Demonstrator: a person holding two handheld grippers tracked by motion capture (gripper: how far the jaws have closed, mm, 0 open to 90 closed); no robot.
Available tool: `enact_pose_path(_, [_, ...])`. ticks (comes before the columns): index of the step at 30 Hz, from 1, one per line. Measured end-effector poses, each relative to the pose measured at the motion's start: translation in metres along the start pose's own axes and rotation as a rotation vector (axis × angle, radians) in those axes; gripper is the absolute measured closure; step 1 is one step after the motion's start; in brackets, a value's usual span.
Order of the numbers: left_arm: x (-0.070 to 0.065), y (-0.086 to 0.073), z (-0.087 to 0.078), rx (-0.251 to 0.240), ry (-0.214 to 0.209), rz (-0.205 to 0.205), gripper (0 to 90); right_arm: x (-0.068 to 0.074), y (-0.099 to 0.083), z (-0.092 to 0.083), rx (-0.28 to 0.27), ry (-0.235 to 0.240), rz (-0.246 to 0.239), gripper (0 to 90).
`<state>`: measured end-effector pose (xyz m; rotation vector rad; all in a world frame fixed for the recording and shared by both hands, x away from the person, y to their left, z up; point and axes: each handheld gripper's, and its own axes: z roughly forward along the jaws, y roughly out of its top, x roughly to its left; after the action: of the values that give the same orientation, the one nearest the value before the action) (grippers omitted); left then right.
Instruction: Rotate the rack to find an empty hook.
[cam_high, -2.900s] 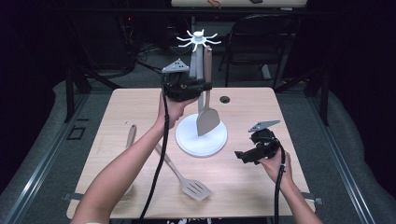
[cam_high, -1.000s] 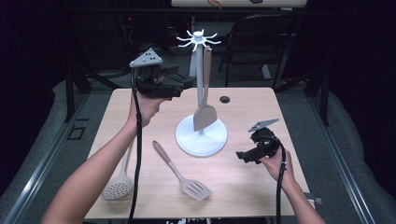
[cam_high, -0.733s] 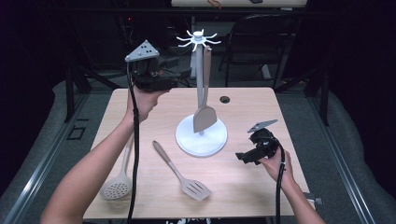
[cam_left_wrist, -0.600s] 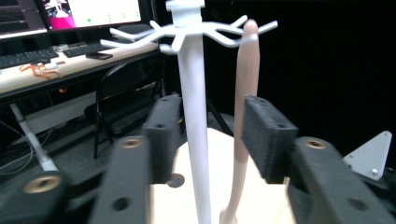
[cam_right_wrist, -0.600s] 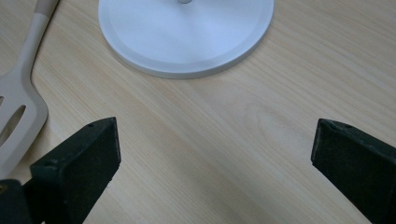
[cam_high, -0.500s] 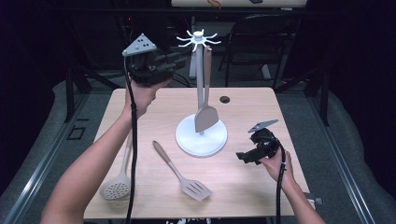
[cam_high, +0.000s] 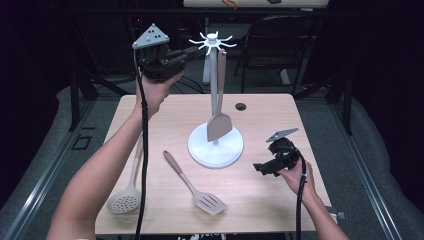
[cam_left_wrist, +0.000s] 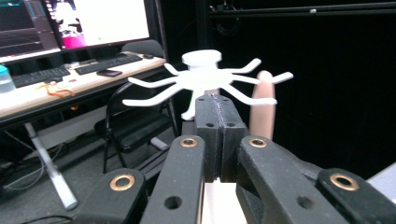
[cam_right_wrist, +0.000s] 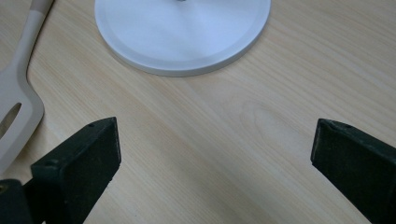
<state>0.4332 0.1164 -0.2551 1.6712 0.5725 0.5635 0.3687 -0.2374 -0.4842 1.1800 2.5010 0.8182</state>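
wooden bench (cam_high: 280, 120): white utensil stand (cam_high: 216, 145) with one spatula (cam_high: 219, 125) hung on it. left tongs (cam_high: 192, 51), jaws just closed on nothing, raised beside the stand's hooks (cam_left_wrist: 205, 79). right tongs (cam_high: 259, 169) wide, low over the bench.

Two bare forearms enter from the bottom edge, with no sleeves showing. Each hand carries a black two-jaw gripper. The left gripper (cam_high: 187, 52) has a grey three-cornered plate on top, dotted with small dark holes, and a thick black cable trailing from it. Its matte black linkage arms carry brass-ringed pivots and small screw holes. The right gripper (cam_high: 260, 168) has a similar grey plate, a black cable, and blocky black jaws.
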Motion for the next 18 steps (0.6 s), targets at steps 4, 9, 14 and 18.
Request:
enact_pose_path(4, [0.001, 0.001, 0.002, 0.018, 0.010, 0.016, 90.0, 0.001, 0.000, 0.000, -0.013, 0.010, 0.009, 1.1])
enact_pose_path(9, [0.003, 0.000, 0.005, 0.023, 0.029, 0.015, 90.0, 0.001, -0.001, 0.001, -0.021, 0.015, 0.016, 1.2])
enact_pose_path(14, [0.008, 0.002, 0.005, 0.030, 0.037, 0.017, 90.0, 0.002, -0.001, 0.002, -0.020, 0.020, 0.017, 1.4])
enact_pose_path(18, [0.011, 0.004, 0.006, 0.035, 0.047, 0.020, 90.0, 0.003, -0.001, 0.003, -0.014, 0.021, 0.007, 1.4])
